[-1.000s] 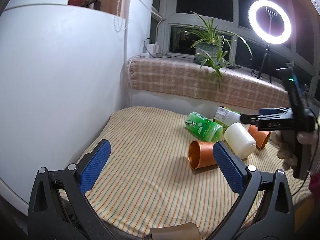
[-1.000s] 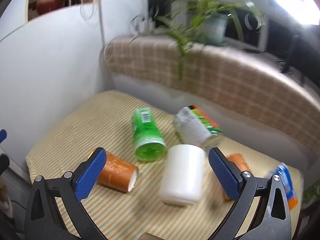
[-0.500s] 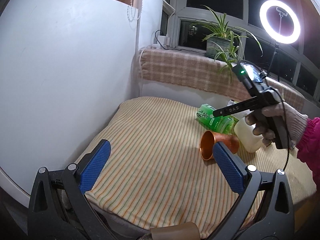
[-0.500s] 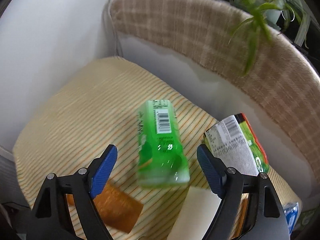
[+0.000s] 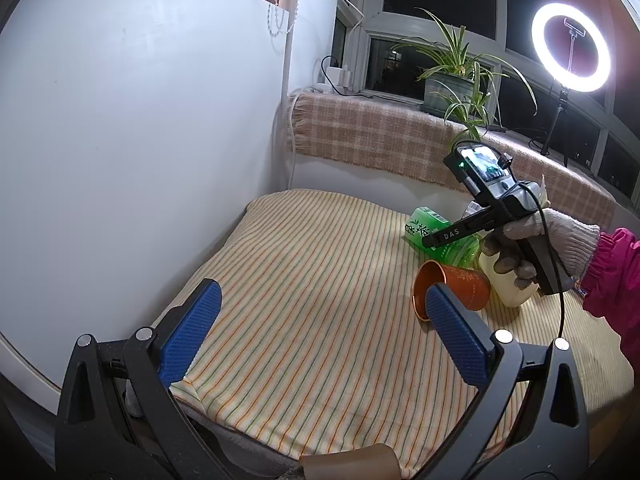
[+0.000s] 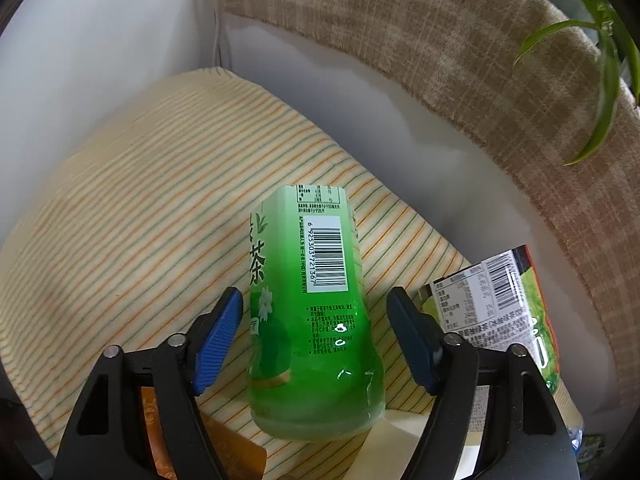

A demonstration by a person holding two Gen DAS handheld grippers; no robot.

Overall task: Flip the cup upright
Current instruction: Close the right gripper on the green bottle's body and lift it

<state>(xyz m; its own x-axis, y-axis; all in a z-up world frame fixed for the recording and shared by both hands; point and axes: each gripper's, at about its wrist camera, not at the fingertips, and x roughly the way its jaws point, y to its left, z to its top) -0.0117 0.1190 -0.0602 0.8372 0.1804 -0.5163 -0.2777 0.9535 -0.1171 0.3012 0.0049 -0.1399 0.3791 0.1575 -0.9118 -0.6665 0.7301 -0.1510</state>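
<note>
A green tea cup lies on its side on the striped cloth, its closed end toward me. My right gripper is open, its blue pads on either side of the green cup without touching it. In the left wrist view the right gripper body hangs over the green cup. An orange cup lies on its side, mouth facing left, beside a white cup. My left gripper is open and empty above the cloth's front.
A second labelled cup lies on its side to the right of the green one. A white wall bounds the left. A checked cloth ledge with a potted plant and a ring light stands behind.
My right gripper has moved forward and down over the green cup, so its jaws now straddle it. My left gripper has drawn back and turned slightly left.
</note>
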